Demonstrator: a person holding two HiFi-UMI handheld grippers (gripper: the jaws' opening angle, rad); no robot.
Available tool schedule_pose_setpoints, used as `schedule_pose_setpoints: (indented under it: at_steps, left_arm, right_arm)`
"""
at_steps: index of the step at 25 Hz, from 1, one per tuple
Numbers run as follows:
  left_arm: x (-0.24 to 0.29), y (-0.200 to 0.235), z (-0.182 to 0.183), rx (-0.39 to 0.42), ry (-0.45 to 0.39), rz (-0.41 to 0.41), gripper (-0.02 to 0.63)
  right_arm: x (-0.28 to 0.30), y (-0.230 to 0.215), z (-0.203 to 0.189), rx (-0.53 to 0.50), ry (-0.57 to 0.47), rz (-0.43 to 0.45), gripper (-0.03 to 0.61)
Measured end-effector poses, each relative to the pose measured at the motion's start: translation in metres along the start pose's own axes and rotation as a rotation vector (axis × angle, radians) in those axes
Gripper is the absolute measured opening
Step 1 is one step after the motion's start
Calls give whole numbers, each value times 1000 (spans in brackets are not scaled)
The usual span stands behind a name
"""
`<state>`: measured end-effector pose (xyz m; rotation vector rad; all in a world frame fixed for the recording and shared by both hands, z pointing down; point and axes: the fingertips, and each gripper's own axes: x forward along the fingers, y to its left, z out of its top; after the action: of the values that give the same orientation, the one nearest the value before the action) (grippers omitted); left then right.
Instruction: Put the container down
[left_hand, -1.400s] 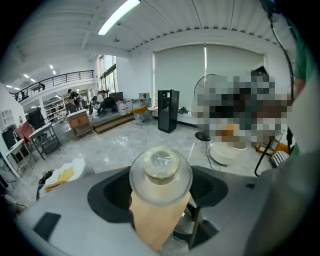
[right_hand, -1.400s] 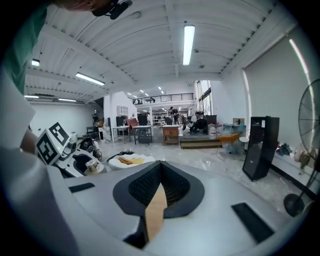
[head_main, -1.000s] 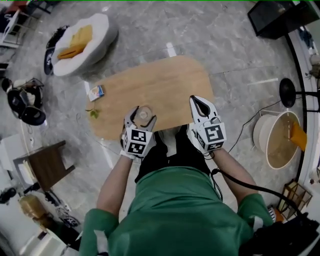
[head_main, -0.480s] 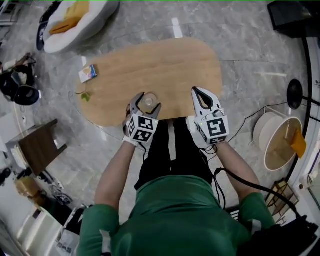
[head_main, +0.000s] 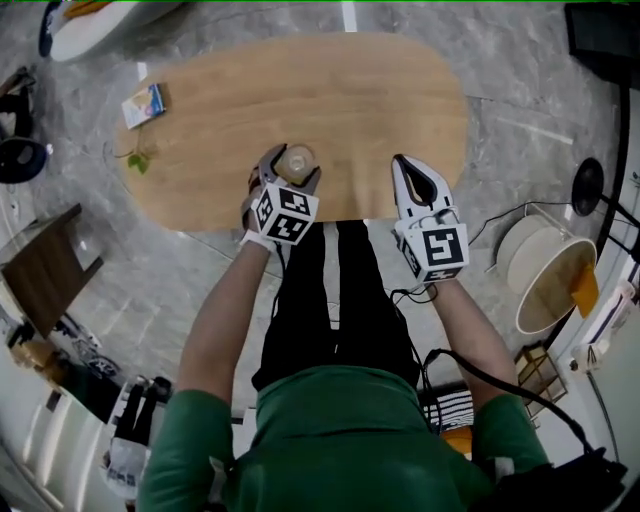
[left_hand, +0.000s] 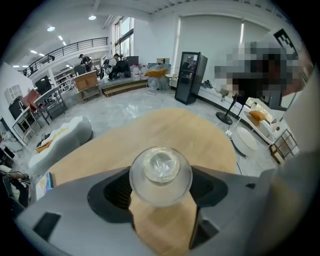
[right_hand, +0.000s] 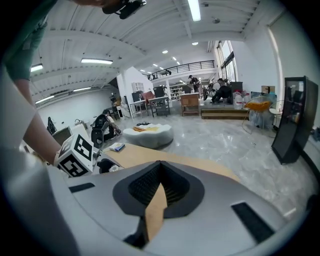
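Observation:
A small clear round container (head_main: 297, 157) with a crumpled clear liner sits between the jaws of my left gripper (head_main: 290, 172), over the near part of the oval wooden table (head_main: 360, 90). In the left gripper view the container (left_hand: 160, 174) fills the gap, and the left gripper (left_hand: 161, 186) is shut on its sides. Whether its base touches the tabletop I cannot tell. My right gripper (head_main: 408, 166) hovers at the table's near edge to the right, shut with nothing in it; its tips meet in the right gripper view (right_hand: 160, 164).
A small printed box (head_main: 143, 103) lies at the table's far left, with a green sprig (head_main: 138, 160) at the edge near it. On the floor are a white round basket (head_main: 553, 277) at the right, a dark stool (head_main: 45, 268) at the left, and a white beanbag (right_hand: 148, 135).
The head view has shifted forward, so the table now lies higher in the picture. Both grippers have moved further over the table's near edge. The left one still holds the container.

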<state>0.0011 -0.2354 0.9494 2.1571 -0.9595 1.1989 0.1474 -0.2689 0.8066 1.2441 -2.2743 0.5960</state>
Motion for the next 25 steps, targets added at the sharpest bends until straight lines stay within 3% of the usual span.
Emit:
schedule_pose_setpoints:
  at_steps: [6,10,17,25]
  left_arm:
    - [36,-1,-30,5,25,-19,341]
    - [53,-6,-43,64,29,-17,341]
    - [68,-13,-58,75,45,-28,341]
    - [62,-19,-51,77,-32,5,342]
  right_arm:
    - [35,15,-35,6,52,32,21]
    - [50,18,-55,16,79,46,21]
    - [58,17,-65,12,101,52,21]
    - [60,22,-68,2,112,63,21]
